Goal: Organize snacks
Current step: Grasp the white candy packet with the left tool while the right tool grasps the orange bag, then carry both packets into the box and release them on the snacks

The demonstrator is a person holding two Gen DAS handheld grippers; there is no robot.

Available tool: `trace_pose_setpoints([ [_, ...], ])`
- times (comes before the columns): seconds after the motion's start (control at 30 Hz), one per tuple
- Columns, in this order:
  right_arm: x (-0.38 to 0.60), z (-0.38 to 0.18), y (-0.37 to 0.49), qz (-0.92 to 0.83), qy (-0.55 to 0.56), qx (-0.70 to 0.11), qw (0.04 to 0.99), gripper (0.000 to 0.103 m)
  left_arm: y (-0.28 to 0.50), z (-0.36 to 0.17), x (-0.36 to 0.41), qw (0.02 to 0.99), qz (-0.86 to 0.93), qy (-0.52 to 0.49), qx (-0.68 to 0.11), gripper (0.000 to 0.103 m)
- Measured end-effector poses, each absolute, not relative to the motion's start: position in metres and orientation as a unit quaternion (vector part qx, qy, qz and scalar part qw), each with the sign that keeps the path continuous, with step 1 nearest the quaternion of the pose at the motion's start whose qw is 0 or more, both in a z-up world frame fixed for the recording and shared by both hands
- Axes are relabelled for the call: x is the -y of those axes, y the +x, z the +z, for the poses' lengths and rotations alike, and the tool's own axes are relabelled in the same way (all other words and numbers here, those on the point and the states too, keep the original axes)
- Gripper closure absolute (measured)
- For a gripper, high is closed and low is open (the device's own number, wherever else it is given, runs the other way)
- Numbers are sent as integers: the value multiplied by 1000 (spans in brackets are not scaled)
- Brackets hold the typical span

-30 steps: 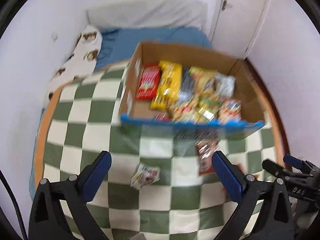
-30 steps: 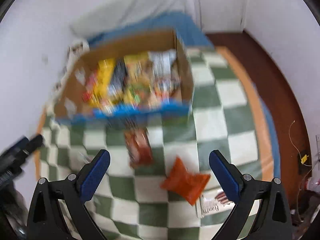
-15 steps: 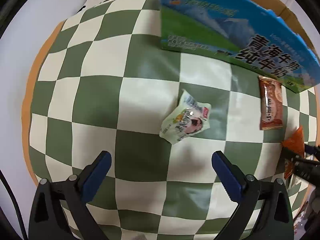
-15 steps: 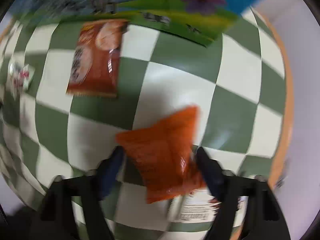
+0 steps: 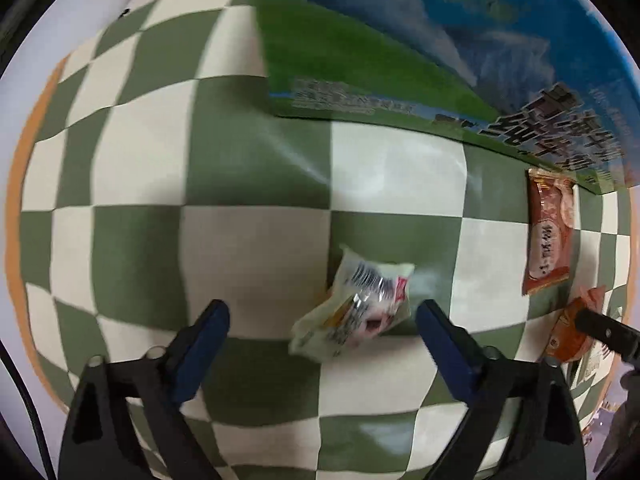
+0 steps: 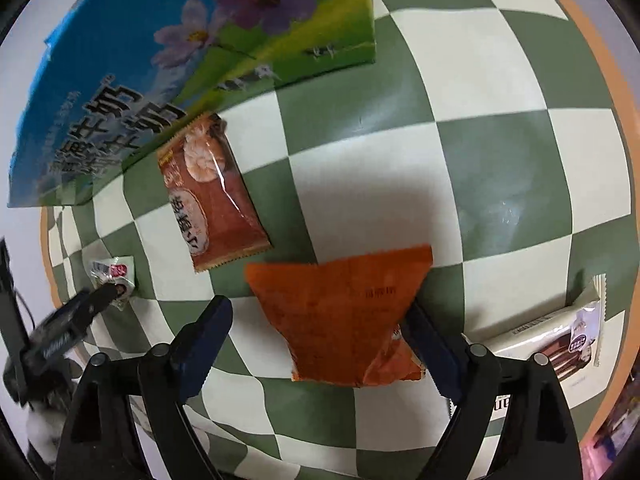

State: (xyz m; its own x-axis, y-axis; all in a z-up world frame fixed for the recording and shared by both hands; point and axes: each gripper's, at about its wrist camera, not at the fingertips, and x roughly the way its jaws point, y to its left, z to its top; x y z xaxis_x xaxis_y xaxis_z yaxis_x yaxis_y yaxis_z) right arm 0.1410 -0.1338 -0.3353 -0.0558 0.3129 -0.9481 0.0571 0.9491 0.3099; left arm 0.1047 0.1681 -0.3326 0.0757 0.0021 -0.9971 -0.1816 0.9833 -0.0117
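Down on the green-and-cream checkered cloth (image 5: pixel 256 252), smooth with a faint sheen, the left gripper (image 5: pixel 322 322) points at a small crinkly pale-green snack packet (image 5: pixel 354 312). Its jaws have just been closing; the packet lies between the blue pads, nearer the right-hand one, with a clear gap on the left, so the jaws stand apart and are not clamped. The packet is blurred, puffy and roughly oblong, its long axis running from lower left to upper right of the left wrist view. In the right wrist view the right gripper (image 6: pixel 320 328) straddles a matte orange foil pouch (image 6: pixel 340 316), wedge-shaped, wide at its top edge and narrowing toward the bottom of the frame. Those jaws have just been opening; the right pad sits against the pouch's edge while the left pad is clear of it, so the pouch is not pinched. Up and left of it lies a glossy reddish-brown sachet (image 6: pixel 212 192), flat and rectangular with crimped ends, its long axis running from upper left to lower right, its upper end touching the printed cardboard box (image 6: pixel 192 60), whose blue and green wall fills the upper left. At the lower right edge a pale wrapped wafer bar (image 6: pixel 560 340) lies slantwise on the cloth. An orange border (image 6: pixel 592 32) rims the cloth.
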Motion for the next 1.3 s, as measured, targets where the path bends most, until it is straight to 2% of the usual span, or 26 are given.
trace_pose_setpoints([
  [0.03, 134, -337, 139, 93, 128, -721, 675, 12, 106, -337, -166, 727, 56, -69, -681, 36],
  [0.07, 131, -337, 139, 93, 126, -722, 674, 12, 107, -341, -164, 722, 50, -76, -686, 46],
  [0.1, 130, -340, 138, 92, 121, -723, 673, 12, 107, -344, -162, 719, 45, -80, -689, 50],
  [0.13, 128, -342, 138, 91, 116, -725, 673, 12, 106, -346, -158, 718, 40, -81, -691, 58],
  [0.17, 126, -343, 137, 89, 114, -725, 673, 12, 105, -348, -156, 718, 40, -80, -691, 61],
  [0.2, 125, -346, 134, 86, 109, -727, 673, 13, 103, -348, -154, 719, 40, -79, -689, 61],
  [0.27, 121, -348, 128, 85, 100, -725, 676, 30, 95, -347, -147, 716, 35, -91, -691, 61],
  [0.3, 118, -349, 125, 88, 91, -726, 676, 43, 90, -348, -147, 711, 32, -105, -695, 61],
  [0.43, 103, -354, 105, 110, 65, -744, 656, 44, 57, -356, -144, 680, 12, -164, -715, 62],
  [0.6, 87, -363, 85, 134, 54, -759, 635, 44, 36, -376, -144, 656, 0, -186, -732, 62],
  [0.7, 88, -366, 87, 133, 77, -759, 633, 33, 39, -383, -148, 648, -7, -199, -735, 55],
  [0.8, 84, -366, 88, 129, 63, -760, 634, 32, 47, -389, -148, 642, -19, -196, -741, 45],
  [1.0, 68, -367, 81, 123, 58, -763, 631, 31, 73, -379, -133, 640, -20, -174, -748, 44],
  [1.03, 68, -367, 81, 121, 59, -763, 632, 31, 72, -379, -131, 642, -16, -166, -748, 45],
  [1.1, 79, -366, 79, 119, 57, -759, 637, 31, 73, -377, -128, 650, -4, -141, -747, 57],
  [1.17, 70, -369, 82, 119, 48, -753, 646, 38, 73, -375, -123, 656, 5, -129, -744, 69],
  [1.2, 70, -367, 79, 120, 40, -747, 652, 46, 72, -374, -122, 658, 8, -127, -742, 70],
  [1.3, 72, -359, 76, 128, 37, -741, 658, 50, 72, -369, -123, 663, 8, -127, -737, 71],
])
